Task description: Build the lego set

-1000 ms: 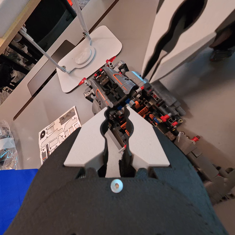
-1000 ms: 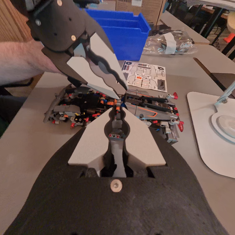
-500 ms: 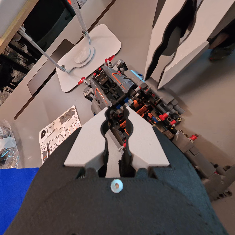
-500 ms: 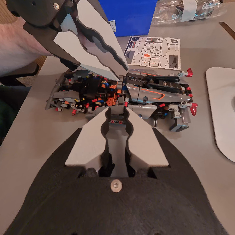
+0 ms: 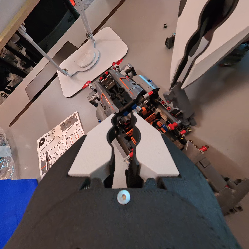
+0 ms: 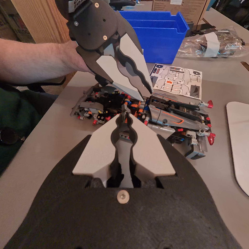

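Observation:
A grey, black and orange lego car (image 5: 121,87) lies on the grey table; it also shows in the right wrist view (image 6: 168,118). My left gripper (image 5: 123,114) is down on the car's middle, its fingers a small gap apart with car parts between them; it also shows from the side in the right wrist view (image 6: 147,96). My right gripper (image 6: 124,114) is shut on a grey lego panel piece (image 6: 124,130). In the left wrist view the right gripper (image 5: 176,84) holds that piece (image 5: 179,98) tilted, its lower end at the car's right side.
A sticker sheet (image 6: 176,80) lies behind the car, with a blue bin (image 6: 159,36) and a plastic bag of parts (image 6: 215,44) farther back. A white lamp base (image 5: 94,60) stands by the car's front. Loose small parts (image 5: 169,41) lie beyond. A person's forearm (image 6: 40,59) is at the left. One gripper's finger ends stand about 7 centimetres off the other's.
My right gripper has pulled back and up from the car's side, tilting the grey piece with it. My left gripper has stayed on the car's middle.

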A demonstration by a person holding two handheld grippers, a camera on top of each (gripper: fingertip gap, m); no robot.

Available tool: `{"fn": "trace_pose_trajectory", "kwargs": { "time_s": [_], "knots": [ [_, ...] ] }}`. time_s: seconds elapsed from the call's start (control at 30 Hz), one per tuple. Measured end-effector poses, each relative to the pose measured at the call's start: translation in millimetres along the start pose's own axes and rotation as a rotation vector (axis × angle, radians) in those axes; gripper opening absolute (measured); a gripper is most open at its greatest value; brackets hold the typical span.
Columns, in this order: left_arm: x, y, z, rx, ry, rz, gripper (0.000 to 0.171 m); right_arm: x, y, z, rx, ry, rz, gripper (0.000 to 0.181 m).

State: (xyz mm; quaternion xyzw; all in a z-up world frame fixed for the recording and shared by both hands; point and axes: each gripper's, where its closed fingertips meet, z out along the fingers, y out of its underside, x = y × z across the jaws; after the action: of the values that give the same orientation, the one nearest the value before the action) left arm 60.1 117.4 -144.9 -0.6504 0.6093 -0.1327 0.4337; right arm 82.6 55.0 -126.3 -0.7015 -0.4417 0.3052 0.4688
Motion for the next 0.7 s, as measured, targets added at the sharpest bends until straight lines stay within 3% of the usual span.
{"fn": "trace_pose_trajectory", "kwargs": {
  "time_s": [0.7],
  "knots": [
    [1, 1, -1, 0.011, 0.022, -0.015, 0.018, 4, 7, -2, -0.024, -0.001, 0.038, 0.004]
  ]
}}
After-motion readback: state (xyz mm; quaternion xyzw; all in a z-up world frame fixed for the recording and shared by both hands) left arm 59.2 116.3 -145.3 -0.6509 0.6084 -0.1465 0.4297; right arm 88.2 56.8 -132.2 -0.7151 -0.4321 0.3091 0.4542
